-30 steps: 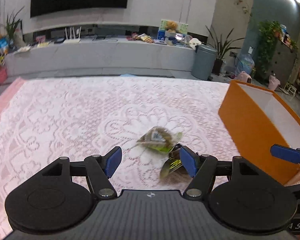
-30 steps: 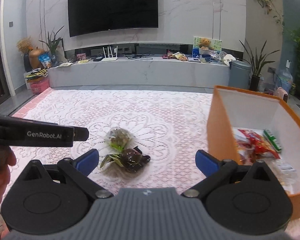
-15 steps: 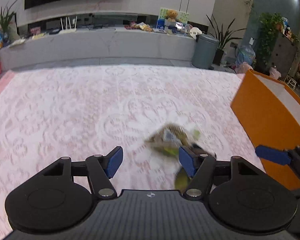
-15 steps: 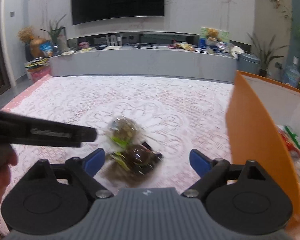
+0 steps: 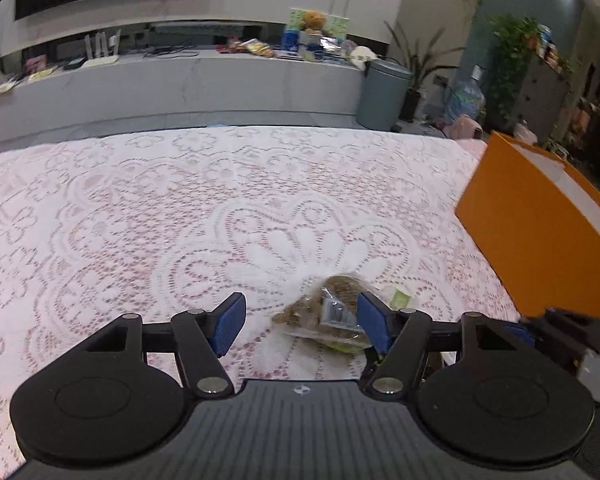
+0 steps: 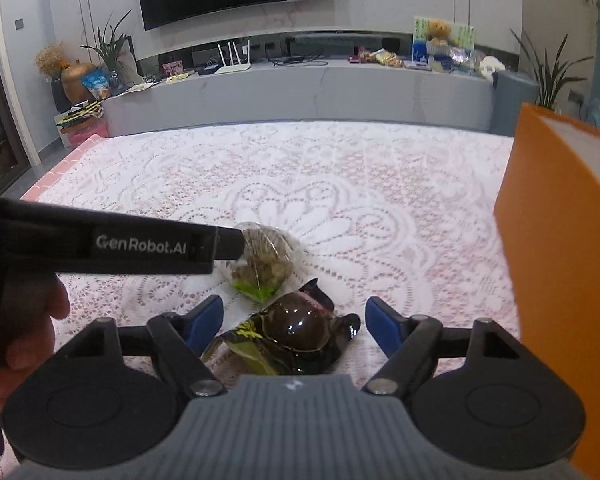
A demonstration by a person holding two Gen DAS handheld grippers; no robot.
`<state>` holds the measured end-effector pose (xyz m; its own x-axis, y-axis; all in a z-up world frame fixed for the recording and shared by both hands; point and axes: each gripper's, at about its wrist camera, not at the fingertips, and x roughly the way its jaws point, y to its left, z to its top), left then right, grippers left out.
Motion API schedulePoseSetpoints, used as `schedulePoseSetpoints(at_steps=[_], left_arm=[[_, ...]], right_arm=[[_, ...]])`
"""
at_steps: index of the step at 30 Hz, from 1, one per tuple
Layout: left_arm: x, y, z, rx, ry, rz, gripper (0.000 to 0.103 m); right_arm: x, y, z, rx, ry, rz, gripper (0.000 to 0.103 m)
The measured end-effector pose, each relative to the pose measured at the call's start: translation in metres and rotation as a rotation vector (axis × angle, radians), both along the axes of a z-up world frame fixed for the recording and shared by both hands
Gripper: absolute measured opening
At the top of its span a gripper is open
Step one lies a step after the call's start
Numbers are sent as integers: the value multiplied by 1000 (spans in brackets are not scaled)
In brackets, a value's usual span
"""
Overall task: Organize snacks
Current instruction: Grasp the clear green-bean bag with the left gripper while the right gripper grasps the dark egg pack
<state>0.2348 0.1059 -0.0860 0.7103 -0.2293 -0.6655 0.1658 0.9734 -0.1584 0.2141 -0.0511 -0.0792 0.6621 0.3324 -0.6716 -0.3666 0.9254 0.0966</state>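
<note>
Lace tablecloth (image 6: 340,184) in white and pink fills the middle of both views, and two snack packets lie on it: a clear packet of brown pieces (image 5: 332,312) and, touching it, a glossy dark packet (image 6: 296,334). The left gripper (image 5: 302,320) has its blue fingers apart around the clear packet at lower centre, and the right gripper (image 6: 294,320) stands apart around the dark packet. At the right edge stands the orange box (image 6: 560,248).

Both wrist cams low, close, facing TV wall; share snack bag (image 5: 332,312) (image 6: 264,258).
</note>
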Motion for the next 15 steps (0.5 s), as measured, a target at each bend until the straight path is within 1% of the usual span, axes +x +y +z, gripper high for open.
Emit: schedulePoseSetpoints(at_steps=[3, 5, 8, 12, 15], left_arm=[[-1, -9, -6, 41, 4, -39, 76], [-2, -14, -10, 60, 12, -63, 76], [-2, -16, -13, 75, 6, -66, 77], [5, -18, -12, 71, 1, -79, 81], [11, -21, -12, 59, -6, -82, 83]], right_arm=[[2, 3, -7, -28, 0, 7, 72], [5, 4, -12, -47, 29, 12, 63], [5, 1, -11, -37, 50, 4, 59], [2, -4, -6, -49, 50, -34, 54], [2, -10, -5, -72, 34, -63, 54]])
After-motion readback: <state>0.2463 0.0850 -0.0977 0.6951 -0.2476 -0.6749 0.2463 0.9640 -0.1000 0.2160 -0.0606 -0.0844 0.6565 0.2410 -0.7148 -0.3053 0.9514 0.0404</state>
